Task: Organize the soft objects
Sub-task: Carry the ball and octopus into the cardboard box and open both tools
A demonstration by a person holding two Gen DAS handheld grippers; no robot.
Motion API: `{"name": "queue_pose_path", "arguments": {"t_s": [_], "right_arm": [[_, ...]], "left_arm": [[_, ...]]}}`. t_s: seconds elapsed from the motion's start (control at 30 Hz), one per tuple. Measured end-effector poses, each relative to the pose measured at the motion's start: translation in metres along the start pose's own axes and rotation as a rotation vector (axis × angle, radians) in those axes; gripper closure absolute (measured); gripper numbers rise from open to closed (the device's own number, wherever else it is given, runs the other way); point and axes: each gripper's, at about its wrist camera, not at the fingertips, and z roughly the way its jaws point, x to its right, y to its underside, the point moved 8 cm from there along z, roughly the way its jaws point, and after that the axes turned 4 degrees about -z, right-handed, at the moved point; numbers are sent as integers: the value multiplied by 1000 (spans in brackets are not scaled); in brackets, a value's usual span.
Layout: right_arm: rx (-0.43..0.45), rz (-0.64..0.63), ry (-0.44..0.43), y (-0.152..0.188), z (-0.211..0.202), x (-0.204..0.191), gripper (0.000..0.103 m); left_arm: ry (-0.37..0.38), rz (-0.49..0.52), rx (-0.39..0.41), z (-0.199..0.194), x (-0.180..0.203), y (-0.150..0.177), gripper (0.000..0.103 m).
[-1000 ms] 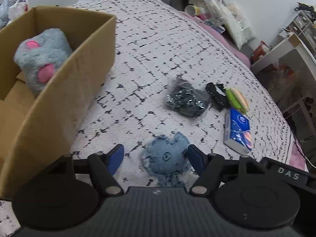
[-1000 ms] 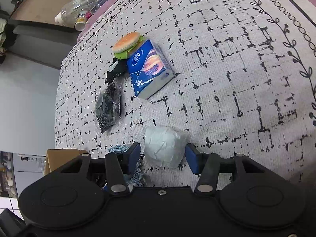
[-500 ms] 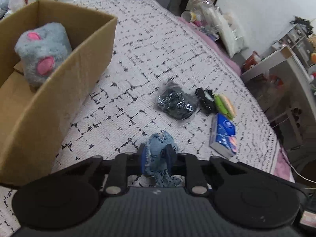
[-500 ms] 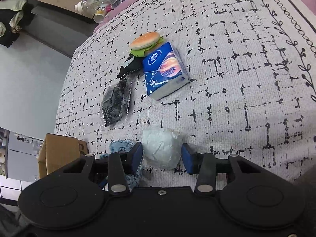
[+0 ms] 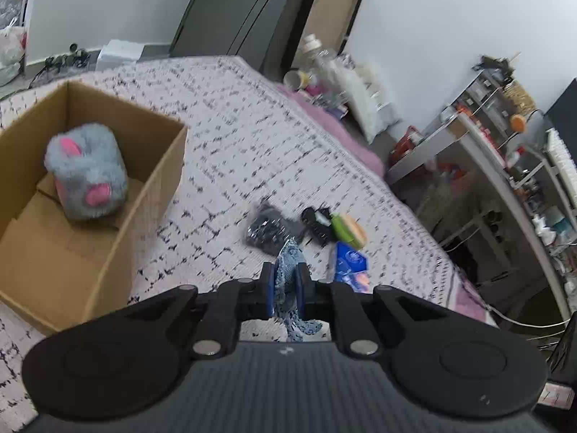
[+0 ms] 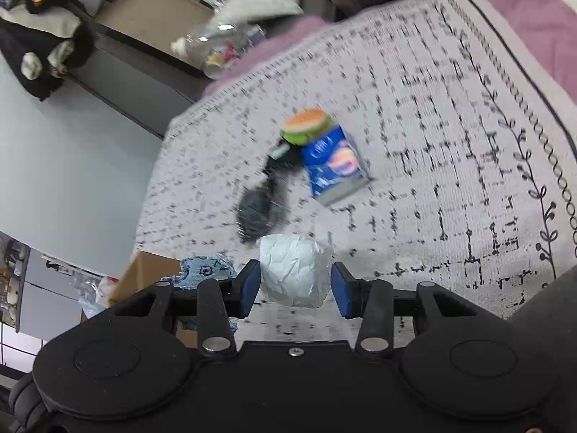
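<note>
**Both soft things lifted off the bed**

While the left hand-held gripper point(image 5: 286, 290) pinches the blue knitted toy point(image 5: 288, 281) tight above the bed point(image 5: 234, 144), the right hand-held gripper point(image 6: 295, 288) clamps the white crumpled bundle point(image 6: 293, 274). Only the left wrist view shows inside the cardboard box point(image 5: 144, 216) near the bed's left edge, with its grey plush point(image 5: 86, 171). Both views show the tissue pack point(image 6: 333, 166) and burger toy point(image 6: 306, 126).
</note>
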Motion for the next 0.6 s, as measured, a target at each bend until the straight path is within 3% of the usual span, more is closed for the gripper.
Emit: {"name": "queue_pose_path", "arguments": {"t_s": [0.3,0.6], "right_arm": [[94,-113,-35,3,-32,-46,61],[129,-217,-97,18,-39,-98,61]], "left_arm": [[31,-2,67,-40,-10,-16,92],[28,-23,142,-76,-39,-39,92]]}}
